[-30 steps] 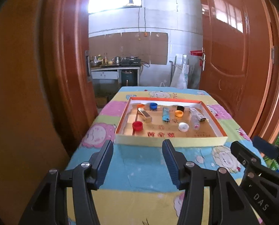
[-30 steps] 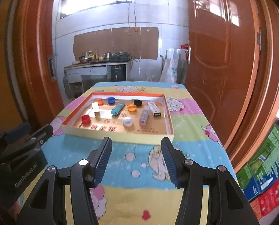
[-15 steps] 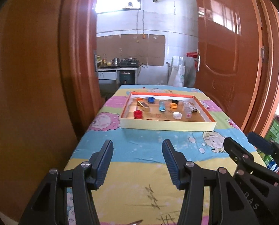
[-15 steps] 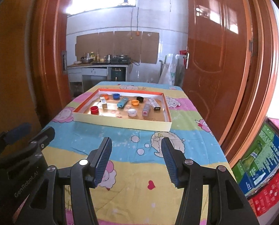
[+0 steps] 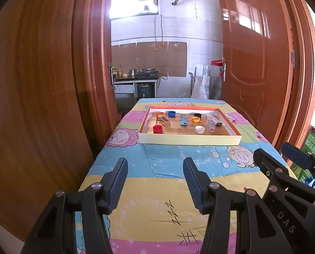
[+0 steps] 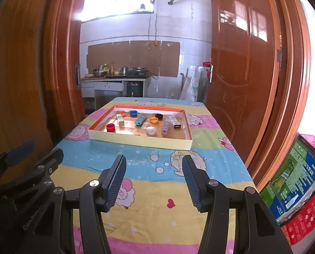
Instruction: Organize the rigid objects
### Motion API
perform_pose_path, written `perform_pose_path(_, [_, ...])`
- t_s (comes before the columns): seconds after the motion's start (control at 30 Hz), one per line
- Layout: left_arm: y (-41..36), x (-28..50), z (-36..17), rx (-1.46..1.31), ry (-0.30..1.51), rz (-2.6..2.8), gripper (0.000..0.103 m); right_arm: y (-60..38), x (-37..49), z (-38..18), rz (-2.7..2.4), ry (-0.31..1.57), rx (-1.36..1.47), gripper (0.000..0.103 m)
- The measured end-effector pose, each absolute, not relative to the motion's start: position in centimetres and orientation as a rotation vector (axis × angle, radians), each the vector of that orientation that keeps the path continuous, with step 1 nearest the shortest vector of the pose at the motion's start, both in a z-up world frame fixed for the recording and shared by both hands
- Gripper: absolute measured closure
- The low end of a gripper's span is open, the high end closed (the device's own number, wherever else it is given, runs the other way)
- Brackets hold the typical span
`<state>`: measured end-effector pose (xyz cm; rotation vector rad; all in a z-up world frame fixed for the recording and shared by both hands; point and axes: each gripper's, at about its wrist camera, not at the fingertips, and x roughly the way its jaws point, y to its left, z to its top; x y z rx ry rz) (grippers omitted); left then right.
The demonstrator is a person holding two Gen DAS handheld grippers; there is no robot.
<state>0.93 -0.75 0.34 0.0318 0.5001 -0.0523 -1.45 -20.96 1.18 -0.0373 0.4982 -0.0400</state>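
Bench (image 5: 161, 169) under soft cartoon-print cloth. At its far end, a shallow rectangular cardboard tray (image 5: 189, 140) with orange inner walls, holding round plastic caps (image 5: 157, 129) and small boxes. My left hand-held gripper (image 5: 155, 180) and right hand-held gripper (image 6: 154, 177): ribbed pads apart, released, nothing between.

A lived-in home: ahead, past the open wooden door (image 6: 244, 67), a plain kitchen counter (image 6: 113, 79) carries a stove (image 6: 137, 73), kettle and bottles (white tiled wall behind), while nearer lies a table under a cartoon-print cloth (image 6: 157, 182).
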Motion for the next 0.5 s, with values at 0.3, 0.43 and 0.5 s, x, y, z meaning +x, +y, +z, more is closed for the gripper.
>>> perform_pose_path(0.3, [-0.8, -0.1, 0.5, 0.031, 0.490, -0.048, 0.049, -21.0, -2.3, 1.3, -0.034, 0.484, -0.040, 0.046])
perform_pose_path(0.43, [-0.7, -0.3, 0.7, 0.028, 0.483, -0.047, 0.049, -20.9, -2.8, 1.4, -0.033, 0.476, -0.040, 0.046])
perform_pose_path(0.5, [-0.7, -0.4, 0.7, 0.031, 0.481, -0.046, 0.049, -20.9, -2.9, 1.4, -0.034, 0.474, -0.040, 0.046])
